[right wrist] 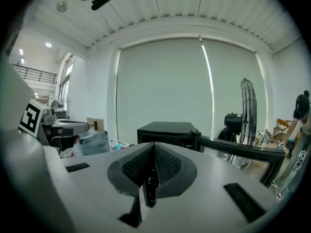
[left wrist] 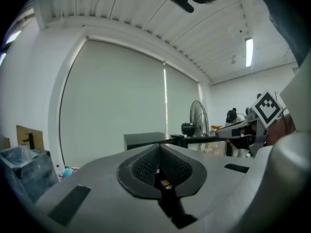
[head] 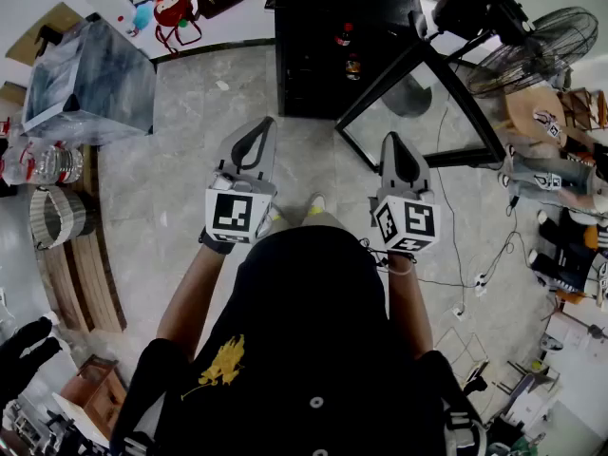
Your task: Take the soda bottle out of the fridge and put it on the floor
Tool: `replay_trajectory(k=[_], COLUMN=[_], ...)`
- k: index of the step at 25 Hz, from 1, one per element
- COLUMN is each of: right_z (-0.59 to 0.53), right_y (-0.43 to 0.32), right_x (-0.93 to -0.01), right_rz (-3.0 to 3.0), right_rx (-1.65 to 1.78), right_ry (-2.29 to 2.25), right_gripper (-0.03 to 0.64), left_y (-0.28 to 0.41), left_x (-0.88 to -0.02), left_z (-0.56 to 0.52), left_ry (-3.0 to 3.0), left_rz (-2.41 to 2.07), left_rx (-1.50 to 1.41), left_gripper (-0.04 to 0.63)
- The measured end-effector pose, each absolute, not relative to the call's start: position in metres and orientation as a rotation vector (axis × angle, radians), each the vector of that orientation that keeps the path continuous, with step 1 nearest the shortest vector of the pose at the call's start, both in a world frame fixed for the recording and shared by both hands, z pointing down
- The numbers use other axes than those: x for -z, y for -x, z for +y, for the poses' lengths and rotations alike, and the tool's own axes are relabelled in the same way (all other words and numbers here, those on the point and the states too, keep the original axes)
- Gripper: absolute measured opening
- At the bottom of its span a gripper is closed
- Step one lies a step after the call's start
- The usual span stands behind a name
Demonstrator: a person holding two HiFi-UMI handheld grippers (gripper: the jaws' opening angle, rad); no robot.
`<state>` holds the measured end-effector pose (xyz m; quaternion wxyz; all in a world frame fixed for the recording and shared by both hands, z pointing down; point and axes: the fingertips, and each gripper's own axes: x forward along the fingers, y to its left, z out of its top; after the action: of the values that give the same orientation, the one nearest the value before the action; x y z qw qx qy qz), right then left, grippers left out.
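Observation:
In the head view a black fridge (head: 328,55) stands ahead on the grey floor, its glass door (head: 418,103) swung open to the right. Two dark bottles with red on them, an upper soda bottle (head: 344,34) and a lower bottle (head: 352,66), show inside. My left gripper (head: 253,141) and right gripper (head: 395,150) are held side by side, well short of the fridge, both shut with nothing between the pads. The left gripper view has the left gripper (left wrist: 159,159) pointing at the fridge (left wrist: 146,140). In the right gripper view the right gripper (right wrist: 153,164) faces the fridge (right wrist: 167,129) and its door (right wrist: 243,152).
A plastic-wrapped box (head: 90,79), water bottles (head: 43,164) and a wooden pallet (head: 81,274) lie at the left. A standing fan (head: 541,50), floor cables (head: 456,255) and a seated person (head: 551,174) are at the right. Bare floor (head: 190,160) lies before the fridge.

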<state>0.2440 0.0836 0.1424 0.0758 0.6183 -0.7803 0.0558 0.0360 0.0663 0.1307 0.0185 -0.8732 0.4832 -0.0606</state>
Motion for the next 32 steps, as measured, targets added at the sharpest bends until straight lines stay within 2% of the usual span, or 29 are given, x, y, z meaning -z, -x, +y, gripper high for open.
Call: replay_trajectory(k=[19, 20, 21, 26, 27, 32], right_z=[0.09, 0.09, 0.089, 0.088, 0.087, 0.083], right_y=[-0.223, -0.218, -0.212, -0.192, -0.189, -0.183], right_x=[-0.141, -0.14, -0.139, -0.135, -0.136, -0.14], right_rz=[-2.365, -2.381, -2.4, -2.456, -2.458, -2.441], right_rx=[-0.144, -0.136, -0.127, -0.072, -0.076, -0.087], right_ry=[-1.851, -1.838, -1.816, -1.755, -1.753, -1.738], right_gripper=[-0.002, 0.058, 0.17, 0.364, 0.385, 0.387], left_y=[-0.009, -0.006, -0.003, 0.006, 0.01, 0.033], left_x=[-0.136, -0.137, -0.138, -0.138, -0.138, -0.146], left_z=[0.08, 0.08, 0.081, 0.082, 0.083, 0.091], left_ry=[2.707, 2.706, 2.705, 2.699, 2.695, 2.686], left_rz=[1.547, 1.552, 1.556, 1.569, 1.575, 1.618], left_rx=[0.2, 0.203, 0.205, 0.198, 0.192, 0.177], left_gripper=[0.018, 0.018, 0.018, 0.018, 0.018, 0.018])
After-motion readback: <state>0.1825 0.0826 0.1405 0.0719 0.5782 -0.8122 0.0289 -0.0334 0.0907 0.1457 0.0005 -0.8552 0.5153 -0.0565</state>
